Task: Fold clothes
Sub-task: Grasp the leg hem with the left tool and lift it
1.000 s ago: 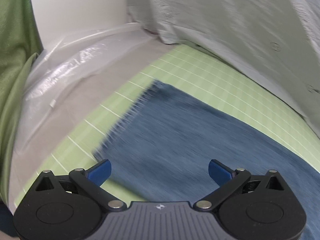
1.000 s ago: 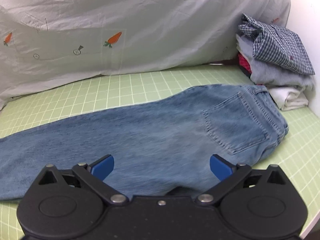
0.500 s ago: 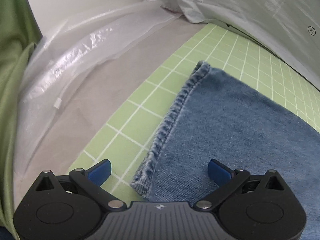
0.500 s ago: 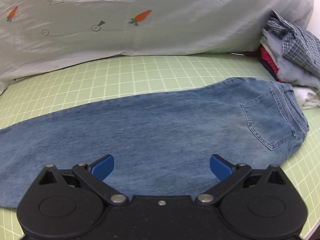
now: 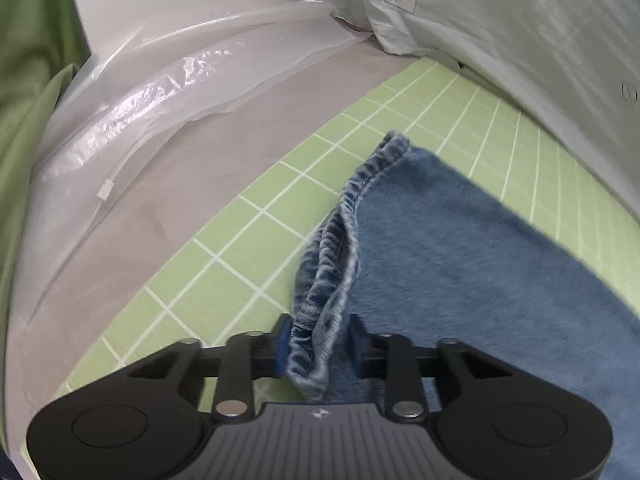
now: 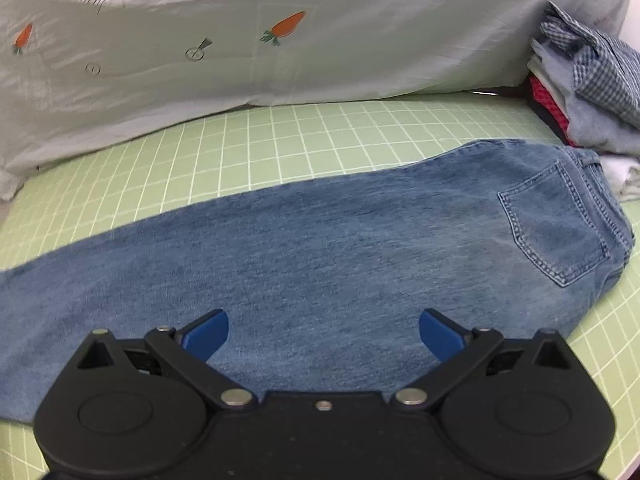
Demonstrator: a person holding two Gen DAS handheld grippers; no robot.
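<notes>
A pair of blue jeans (image 6: 340, 248) lies folded lengthwise on a green grid mat (image 6: 280, 140), waist and back pocket (image 6: 552, 228) to the right. In the left wrist view the leg hem (image 5: 352, 208) is bunched up, and my left gripper (image 5: 318, 344) is shut on its near corner. My right gripper (image 6: 323, 332) is open and empty, low over the middle of the jeans' near edge.
A white carrot-print sheet (image 6: 280, 40) covers a bulk along the mat's far side. A stack of folded clothes (image 6: 580, 92) stands at the back right. Clear plastic bags (image 5: 160, 100) and green cloth (image 5: 24, 80) lie left of the mat (image 5: 224, 256).
My left gripper has closed on the jeans' hem corner, which now bunches upward. My right gripper has shifted slightly along the jeans and stays open.
</notes>
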